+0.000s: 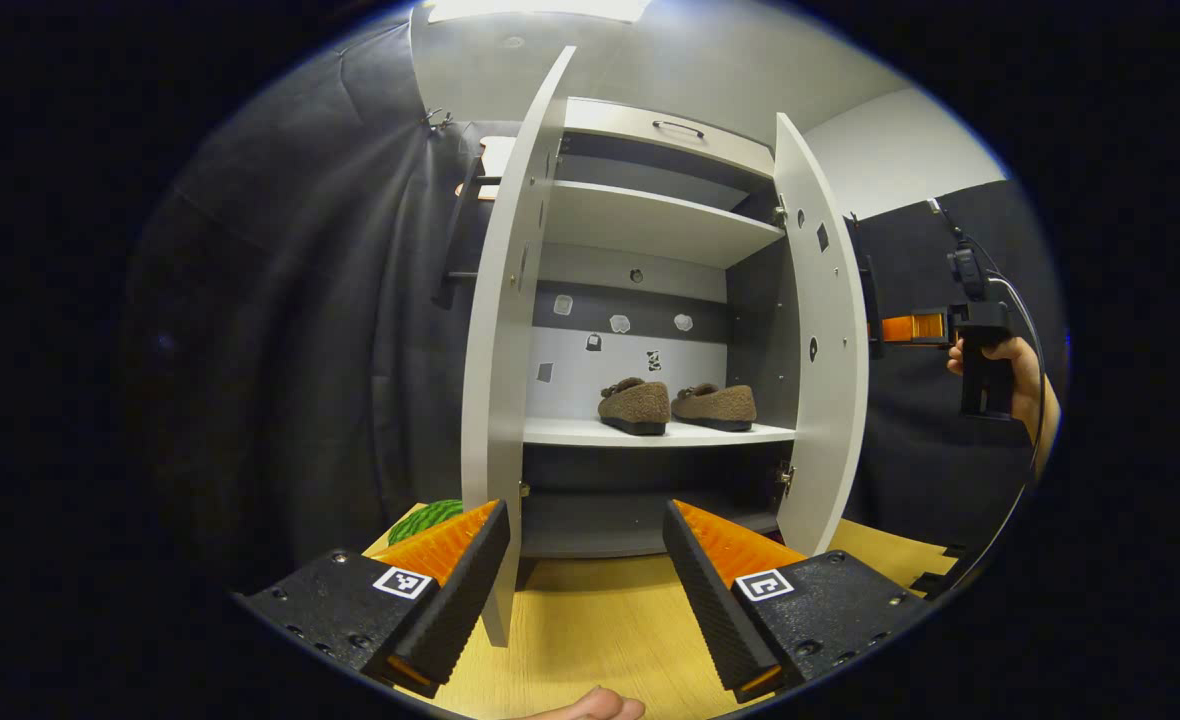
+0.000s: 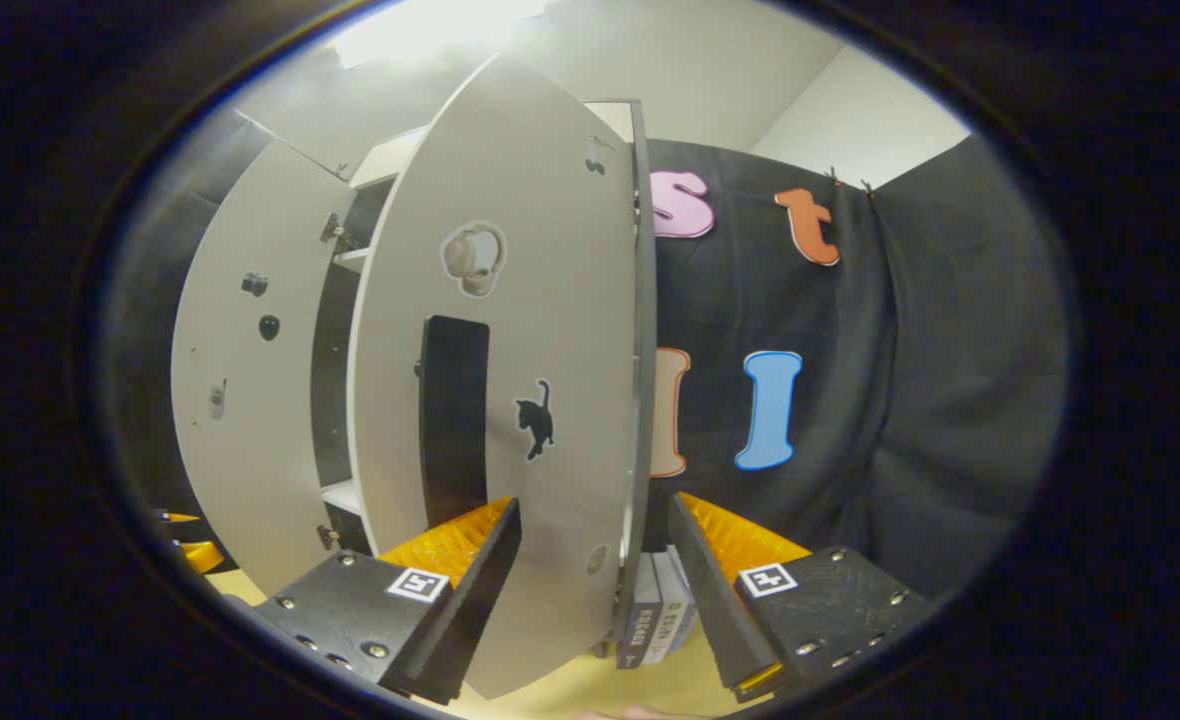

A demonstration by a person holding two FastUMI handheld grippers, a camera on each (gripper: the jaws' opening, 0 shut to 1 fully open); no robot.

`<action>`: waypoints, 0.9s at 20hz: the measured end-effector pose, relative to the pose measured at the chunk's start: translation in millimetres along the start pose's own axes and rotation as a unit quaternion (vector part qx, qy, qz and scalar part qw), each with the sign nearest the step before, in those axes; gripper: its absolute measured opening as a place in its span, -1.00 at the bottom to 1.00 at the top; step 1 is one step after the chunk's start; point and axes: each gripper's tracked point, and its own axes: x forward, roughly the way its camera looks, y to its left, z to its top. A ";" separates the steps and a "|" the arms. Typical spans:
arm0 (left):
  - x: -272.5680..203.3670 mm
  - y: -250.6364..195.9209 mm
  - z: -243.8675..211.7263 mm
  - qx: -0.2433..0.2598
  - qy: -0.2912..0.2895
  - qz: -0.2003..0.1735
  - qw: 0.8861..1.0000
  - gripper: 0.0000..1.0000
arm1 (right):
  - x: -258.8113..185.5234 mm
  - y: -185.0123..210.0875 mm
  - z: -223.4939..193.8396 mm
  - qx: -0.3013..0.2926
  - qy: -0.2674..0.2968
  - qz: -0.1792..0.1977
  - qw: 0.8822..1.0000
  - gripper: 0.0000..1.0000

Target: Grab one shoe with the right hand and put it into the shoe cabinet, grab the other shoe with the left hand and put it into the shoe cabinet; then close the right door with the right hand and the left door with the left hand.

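Both shoes point(image 1: 675, 404) sit on the cabinet point(image 1: 650, 225) shelf; both doors stand open. The right claw point(image 2: 595, 575) is released, straddling the right door point(image 2: 510, 380) edge. It should push flat on the outer face, swinging steadily. The left claw point(image 1: 585, 570) is released near the left door point(image 1: 500, 380).

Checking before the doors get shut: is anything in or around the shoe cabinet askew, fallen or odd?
Nothing stands out. Both brown shoes sit upright side by side on the lower shelf, well inside. The left door and right door hang straight, still open.
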 end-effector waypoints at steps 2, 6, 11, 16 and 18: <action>-1.3 2.2 0.6 0.001 0.000 0.002 1.000 0.89 | 2.4 21.6 -3.8 0.012 0.004 0.028 1.000 0.80; -7.1 5.9 -2.8 0.006 0.009 0.004 1.000 0.89 | -0.5 51.3 -4.9 0.031 0.005 0.060 0.998 0.96; -14.4 24.6 8.1 0.012 0.001 0.025 1.000 0.89 | -13.8 49.8 -11.4 0.018 -0.007 0.056 0.998 0.96; -33.7 53.4 25.3 -0.005 -0.009 0.040 0.999 0.89 | -29.4 35.2 -18.3 0.023 -0.010 0.044 0.999 0.96; -35.2 71.8 32.2 -0.012 -0.009 0.056 0.998 0.89 | -37.1 30.7 -22.0 0.023 -0.010 0.045 0.999 0.96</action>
